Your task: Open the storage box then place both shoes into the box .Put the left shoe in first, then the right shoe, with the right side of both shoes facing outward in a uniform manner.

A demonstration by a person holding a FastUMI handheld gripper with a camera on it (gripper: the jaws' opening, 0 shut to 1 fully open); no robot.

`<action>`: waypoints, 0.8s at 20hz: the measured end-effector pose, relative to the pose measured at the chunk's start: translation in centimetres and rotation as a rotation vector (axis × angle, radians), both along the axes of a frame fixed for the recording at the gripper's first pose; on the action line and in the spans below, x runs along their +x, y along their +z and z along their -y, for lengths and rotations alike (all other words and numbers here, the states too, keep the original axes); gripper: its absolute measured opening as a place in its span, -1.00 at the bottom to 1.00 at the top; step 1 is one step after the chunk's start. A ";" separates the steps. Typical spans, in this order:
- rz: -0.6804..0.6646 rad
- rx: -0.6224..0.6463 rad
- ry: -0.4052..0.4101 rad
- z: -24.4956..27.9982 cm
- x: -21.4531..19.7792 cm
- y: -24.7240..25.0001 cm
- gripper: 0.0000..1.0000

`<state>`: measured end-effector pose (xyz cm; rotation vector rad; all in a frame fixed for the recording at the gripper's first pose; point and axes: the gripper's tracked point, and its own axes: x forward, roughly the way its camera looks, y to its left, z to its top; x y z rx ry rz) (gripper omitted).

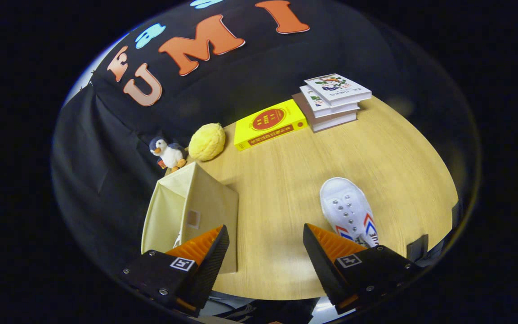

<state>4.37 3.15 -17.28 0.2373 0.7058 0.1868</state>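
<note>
Hovering above the table (286, 189), my tongs (265, 252) stand wide apart and hold nothing; bare wood shows between the two fingers. The box (196, 202), a pale cloth cube, sits just ahead of my left finger, near the table's edge by the black wall. Its top looks closed or folded over; I cannot tell whether a flap has been lifted, nor whether anything lies inside. One white shoe (348, 209) with striped side marks lies just ahead of my right finger, toe pointing away from me, heel end hidden behind the finger. I judge that the fingers are spread this wide so they can come down astride either the box lid or the shoe, both lying within easy reach on either side. Which shoe of the pair this is I cannot say from here.

Beyond the box stand a toy penguin (168, 153) and a yellow plush ball (207, 142), just beside each other and close to the box's far corner; they might crowd a lid swinging back. Farther off lie a yellow book (269, 123) and a stack of books (331, 101), well apart from the shoe and out of the working path. The stretch of table between box and shoe is open.
</note>
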 end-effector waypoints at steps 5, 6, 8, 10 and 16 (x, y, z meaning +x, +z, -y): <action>-0.060 -0.048 -0.067 6.7 0.0 -2.7 0.97; -0.072 -0.054 -0.076 7.9 0.2 -3.1 0.97; -0.105 -0.068 -0.077 9.8 0.0 -4.3 0.97; -0.137 -0.081 -0.078 11.3 -0.1 -5.6 0.94; -0.221 -0.161 -0.036 13.3 0.1 -9.7 0.44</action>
